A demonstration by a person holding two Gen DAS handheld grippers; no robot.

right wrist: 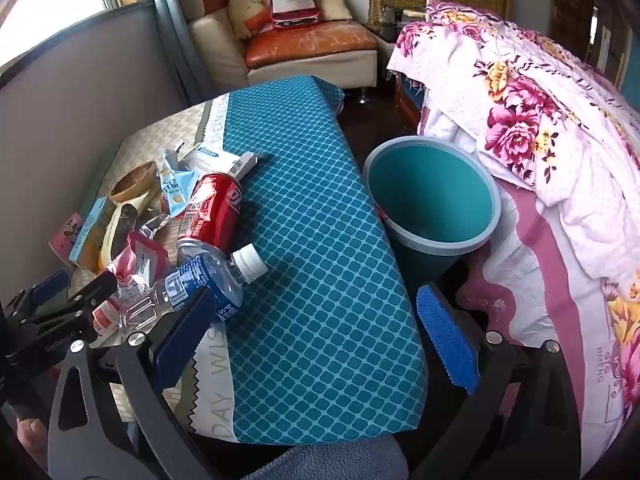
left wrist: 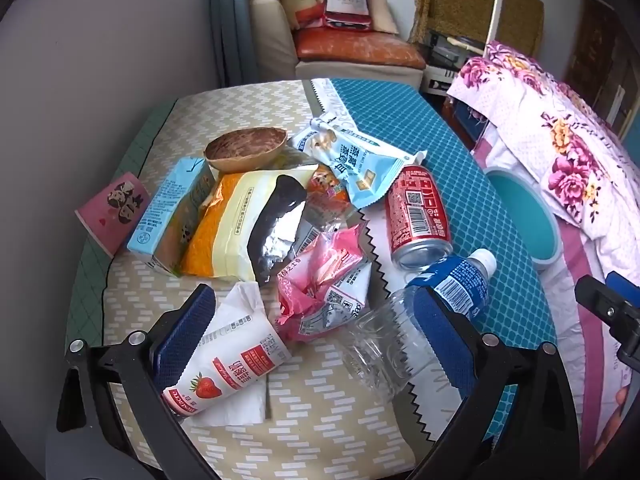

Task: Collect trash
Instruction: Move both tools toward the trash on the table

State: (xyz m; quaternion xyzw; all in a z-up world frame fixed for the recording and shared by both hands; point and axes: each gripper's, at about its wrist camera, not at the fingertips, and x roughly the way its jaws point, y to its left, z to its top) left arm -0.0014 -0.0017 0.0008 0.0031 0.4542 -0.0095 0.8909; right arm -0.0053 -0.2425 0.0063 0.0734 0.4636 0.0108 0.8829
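Trash heap on tabletop point(left wrist: 132, 432), left half: strawberry cup point(left wrist: 224, 368) on white tissue nearest, pink wrapper point(left wrist: 320, 280), yellow snack bag point(left wrist: 240, 228), blue carton point(left wrist: 168, 212), brown bowl point(left wrist: 246, 152), red can point(left wrist: 418, 216), clear water bottle point(left wrist: 420, 312) lying flat. Teal bin point(right wrist: 430, 196) on floor, right of tabletop, beside floral bedding point(right wrist: 540, 128). Left tool point(left wrist: 316, 332): released, fingers straddling cup and bottle. Right tool point(right wrist: 316, 336): released, grasping nothing, over blue cloth.
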